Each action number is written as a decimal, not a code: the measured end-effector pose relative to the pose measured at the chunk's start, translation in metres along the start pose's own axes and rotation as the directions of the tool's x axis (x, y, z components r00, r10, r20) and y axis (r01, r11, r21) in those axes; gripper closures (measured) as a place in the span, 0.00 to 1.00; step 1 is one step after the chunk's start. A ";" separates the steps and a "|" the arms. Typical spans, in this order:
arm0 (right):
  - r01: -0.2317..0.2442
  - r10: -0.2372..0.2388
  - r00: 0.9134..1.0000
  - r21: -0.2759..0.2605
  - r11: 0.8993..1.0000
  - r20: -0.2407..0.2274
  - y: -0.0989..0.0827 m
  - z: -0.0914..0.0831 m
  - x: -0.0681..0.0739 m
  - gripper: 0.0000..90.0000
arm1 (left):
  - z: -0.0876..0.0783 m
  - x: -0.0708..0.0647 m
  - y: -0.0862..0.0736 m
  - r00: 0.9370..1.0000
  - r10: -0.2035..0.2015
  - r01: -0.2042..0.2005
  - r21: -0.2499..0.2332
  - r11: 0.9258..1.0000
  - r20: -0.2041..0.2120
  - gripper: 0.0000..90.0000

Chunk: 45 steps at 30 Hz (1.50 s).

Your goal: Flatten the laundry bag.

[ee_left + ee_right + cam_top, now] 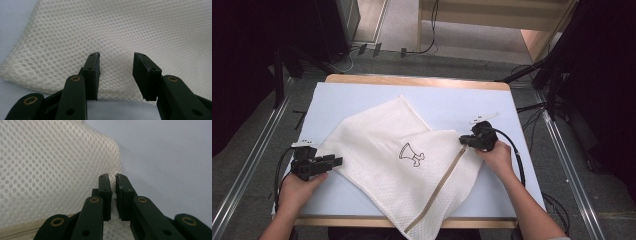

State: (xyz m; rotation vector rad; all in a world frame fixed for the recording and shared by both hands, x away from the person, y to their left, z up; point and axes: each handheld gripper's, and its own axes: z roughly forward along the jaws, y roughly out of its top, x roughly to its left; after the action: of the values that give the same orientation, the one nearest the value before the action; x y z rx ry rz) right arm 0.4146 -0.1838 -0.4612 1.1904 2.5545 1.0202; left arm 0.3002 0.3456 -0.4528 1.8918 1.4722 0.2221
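White mesh bag [402,160] is lying spread and crooked across the pale bench [452,100], one corner hanging off the near edge, its tan zipper [442,182] looking zipped shut; whether anything is inside I cannot tell, though it is lying flat. The right gripper [112,182] is pinching the bag's right corner, jaws nearly together on a sliver of mesh. The left gripper [116,72] is hovering at the left edge with jaws apart, gripping nothing yet. I am judging the work as barely begun: one corner taken, the other grasp and any straightening or folding are remaining.
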 end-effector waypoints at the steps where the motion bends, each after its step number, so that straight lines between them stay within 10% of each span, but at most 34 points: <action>1: 0.003 -0.003 1.000 0.003 1.000 0.000 -0.003 -0.004 0.002 0.95 | 0.000 0.000 0.000 1.000 0.000 0.000 0.000 1.000 0.000 0.65; 15: 0.081 -0.077 0.994 0.046 0.996 -0.078 -0.046 -0.030 0.044 0.91 | -0.006 0.011 0.019 0.999 -0.040 0.040 -0.017 0.999 0.012 0.56; 23: 0.019 -0.029 0.998 -0.175 0.984 -0.051 -0.025 -0.052 0.022 0.70 | -0.013 0.012 0.022 0.999 -0.049 0.050 -0.049 0.998 0.024 0.56; 45: 0.038 -0.043 0.999 -0.153 0.987 -0.026 0.051 0.053 0.033 0.70 | -0.016 0.006 0.021 0.999 -0.021 0.023 -0.037 0.999 0.034 0.56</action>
State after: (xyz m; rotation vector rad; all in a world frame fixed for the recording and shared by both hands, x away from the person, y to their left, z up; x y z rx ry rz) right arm 0.4450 -0.1087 -0.4640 1.0873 2.4593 1.2078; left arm 0.3100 0.3556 -0.4292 1.8403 1.4563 0.2057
